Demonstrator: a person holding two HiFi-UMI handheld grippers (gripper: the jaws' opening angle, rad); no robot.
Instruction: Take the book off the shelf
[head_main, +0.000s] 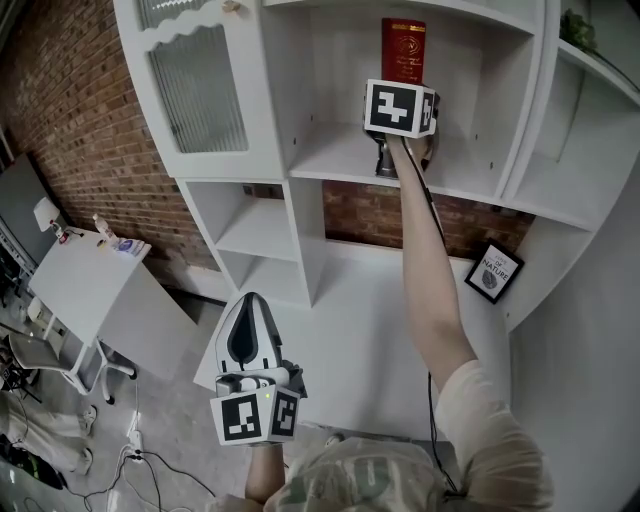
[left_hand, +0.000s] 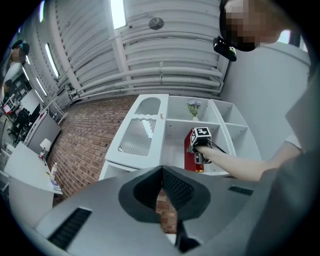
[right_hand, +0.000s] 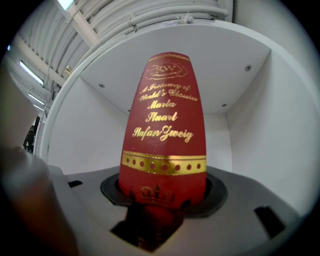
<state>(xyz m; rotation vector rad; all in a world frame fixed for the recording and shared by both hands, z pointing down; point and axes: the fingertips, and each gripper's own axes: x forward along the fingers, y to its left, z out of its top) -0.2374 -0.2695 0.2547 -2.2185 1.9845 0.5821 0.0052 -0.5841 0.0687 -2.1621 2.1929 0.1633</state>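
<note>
A red book (head_main: 403, 50) with gold lettering stands upright in an upper compartment of the white shelf unit (head_main: 340, 150). My right gripper (right_hand: 163, 192) reaches up to it at the end of an outstretched arm, its marker cube (head_main: 400, 108) hiding the book's lower part in the head view. In the right gripper view the book (right_hand: 165, 125) fills the gap between the jaws, whose black pads lie against both sides of its spine. My left gripper (head_main: 250, 300) hangs low in front of the shelf, shut and empty. The left gripper view shows the book (left_hand: 190, 150) far off.
A ribbed-glass cabinet door (head_main: 200, 85) closes the unit's upper left. A framed picture (head_main: 493, 272) leans in a lower right compartment. A small white table (head_main: 80, 280) with bottles stands at left before the brick wall (head_main: 70, 120). Cables lie on the floor (head_main: 140, 460).
</note>
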